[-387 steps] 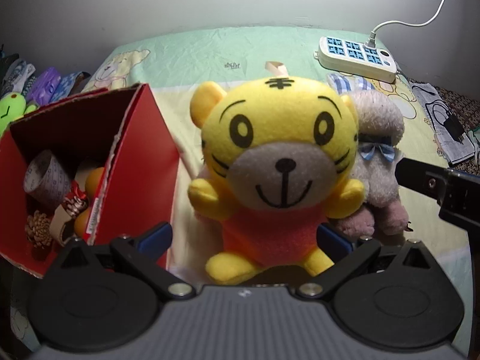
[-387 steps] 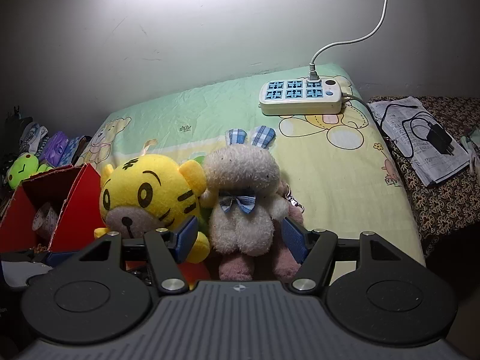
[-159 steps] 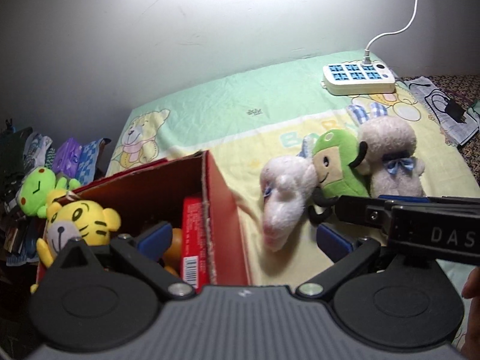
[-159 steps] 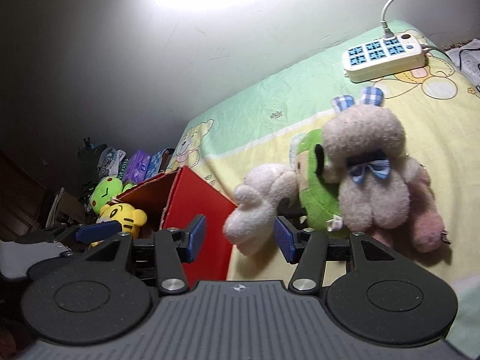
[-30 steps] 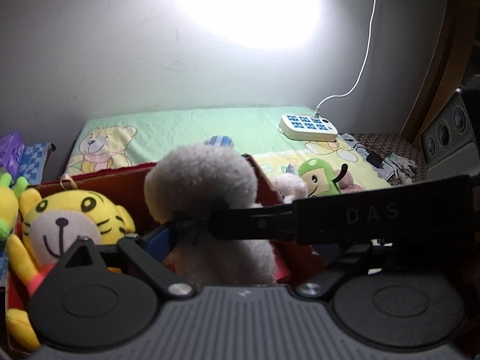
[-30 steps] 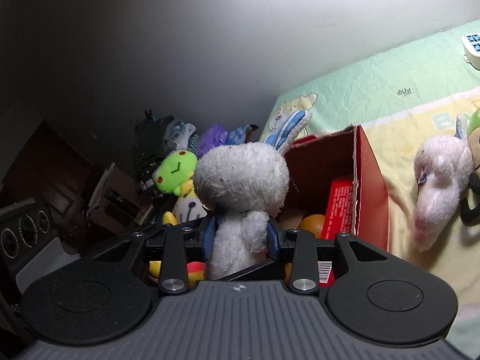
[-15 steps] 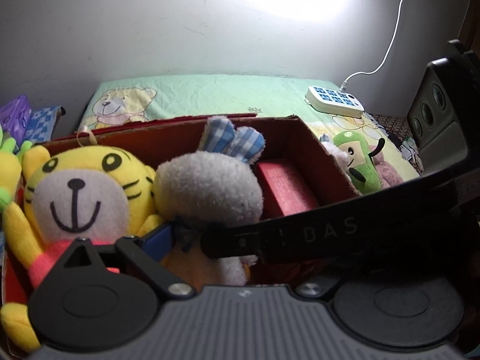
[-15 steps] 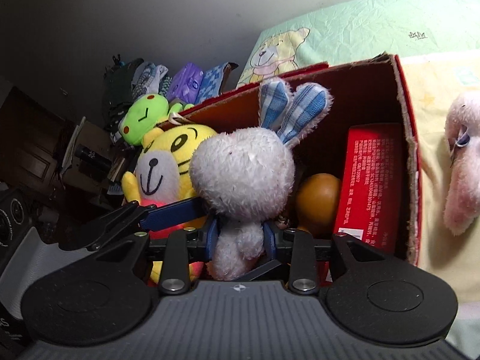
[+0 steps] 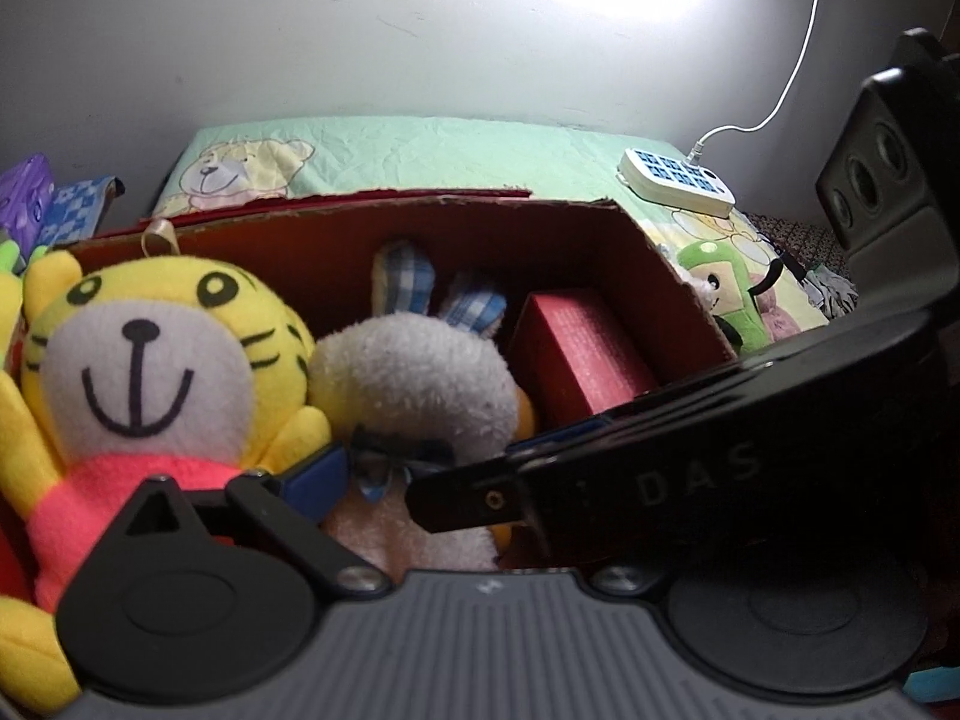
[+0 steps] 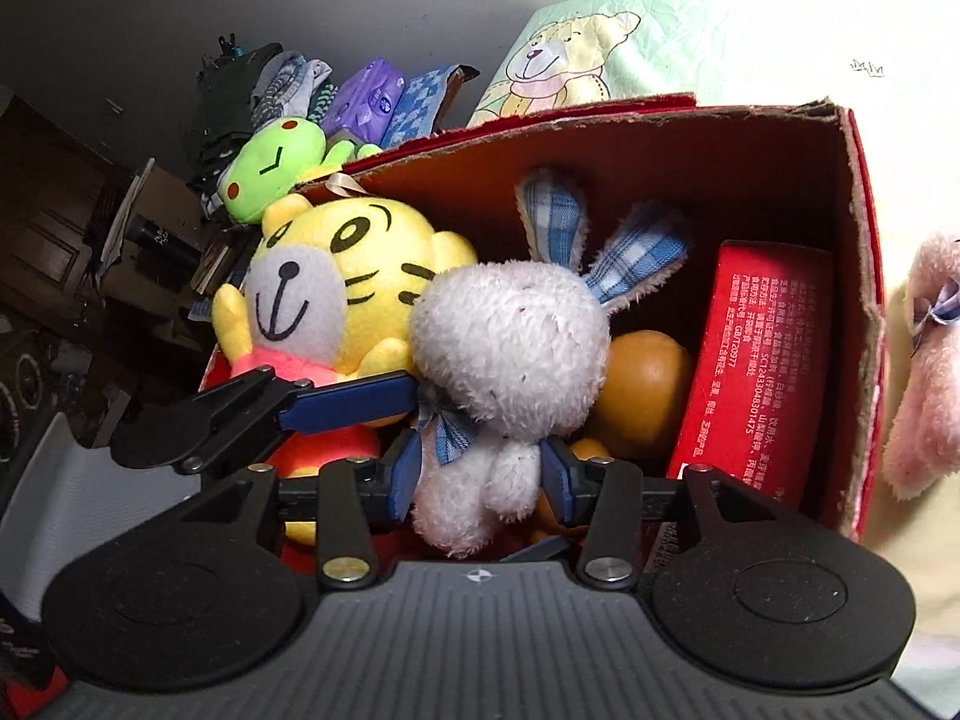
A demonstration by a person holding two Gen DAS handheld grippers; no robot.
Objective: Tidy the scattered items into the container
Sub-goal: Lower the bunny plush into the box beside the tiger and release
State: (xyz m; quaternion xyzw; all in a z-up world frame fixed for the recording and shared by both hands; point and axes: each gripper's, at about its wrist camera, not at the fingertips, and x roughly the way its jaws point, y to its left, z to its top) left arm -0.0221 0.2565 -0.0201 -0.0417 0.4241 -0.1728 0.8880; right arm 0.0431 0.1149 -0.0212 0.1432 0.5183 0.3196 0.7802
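The red cardboard box (image 10: 864,252) holds a yellow tiger plush (image 10: 336,288), a white bunny plush (image 10: 510,336) with blue checked ears, a red pack (image 10: 762,360) and an orange ball (image 10: 642,390). The bunny sits low in the box beside the tiger (image 9: 144,360). My right gripper (image 10: 480,474) flanks the bunny's body, its jaws opening and the pads just off the fur. My left gripper (image 9: 489,477) is also opening around the bunny (image 9: 414,378). Its left finger lies at the bunny's neck, and its right finger is hidden behind the right gripper's body.
A green plush (image 9: 720,288) and a pink-white plush (image 10: 924,360) lie on the bed sheet to the right of the box (image 9: 672,276). A white power strip (image 9: 678,180) sits further back. A green frog plush (image 10: 276,168) and clutter are beyond the box's left side.
The bunny has come down into the box next to the tiger. Both grippers' jaws have widened around it, and the right pads no longer squeeze its body.
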